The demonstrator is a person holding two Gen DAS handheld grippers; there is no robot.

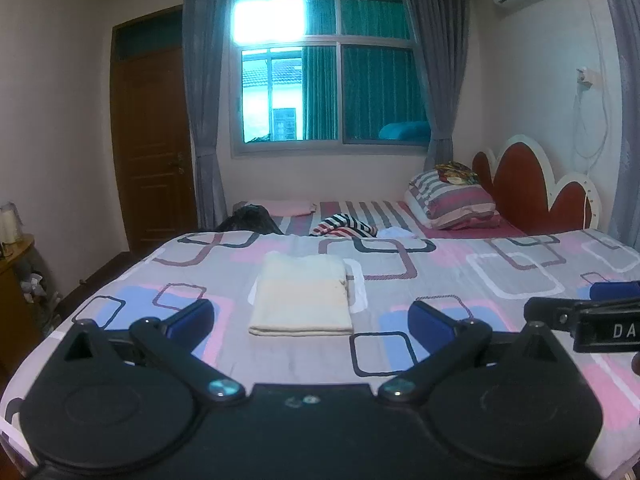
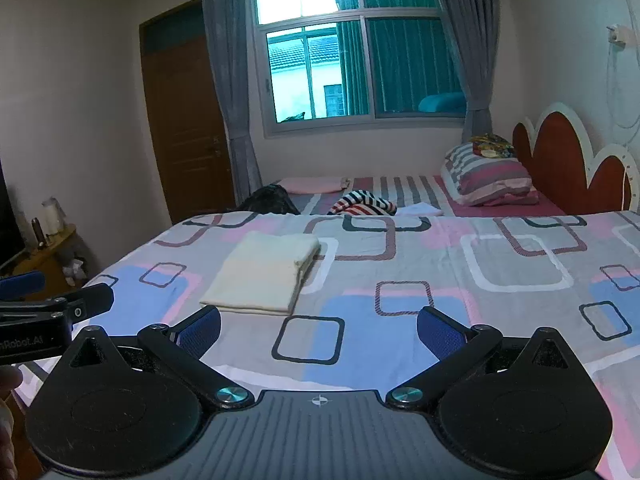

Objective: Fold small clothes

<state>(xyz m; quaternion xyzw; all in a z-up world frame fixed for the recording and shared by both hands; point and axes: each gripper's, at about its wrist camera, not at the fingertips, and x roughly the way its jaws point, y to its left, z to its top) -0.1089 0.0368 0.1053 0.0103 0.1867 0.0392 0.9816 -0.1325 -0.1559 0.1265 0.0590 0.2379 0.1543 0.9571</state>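
Note:
A cream garment [image 1: 302, 296] lies folded into a neat rectangle on the patterned bedspread [image 1: 460, 280]. In the right wrist view the same folded garment [image 2: 262, 270] sits ahead and to the left. My left gripper [image 1: 310, 318] is open just short of the garment's near edge, nothing between its blue pads. My right gripper [image 2: 318, 334] is open too, over bare bedspread [image 2: 480, 272] to the right of the garment. Each gripper shows at the edge of the other's view: the right gripper [image 1: 600, 304] and the left gripper [image 2: 36, 296].
Beyond the bedspread lie a striped garment [image 1: 344, 226], a dark garment [image 1: 250, 220], a white cloth [image 1: 398, 233], a pink pillow [image 1: 284, 207] and a striped pillow [image 1: 452, 198] by the red headboard [image 1: 528, 188]. A wooden cabinet [image 1: 12, 280] stands at the left.

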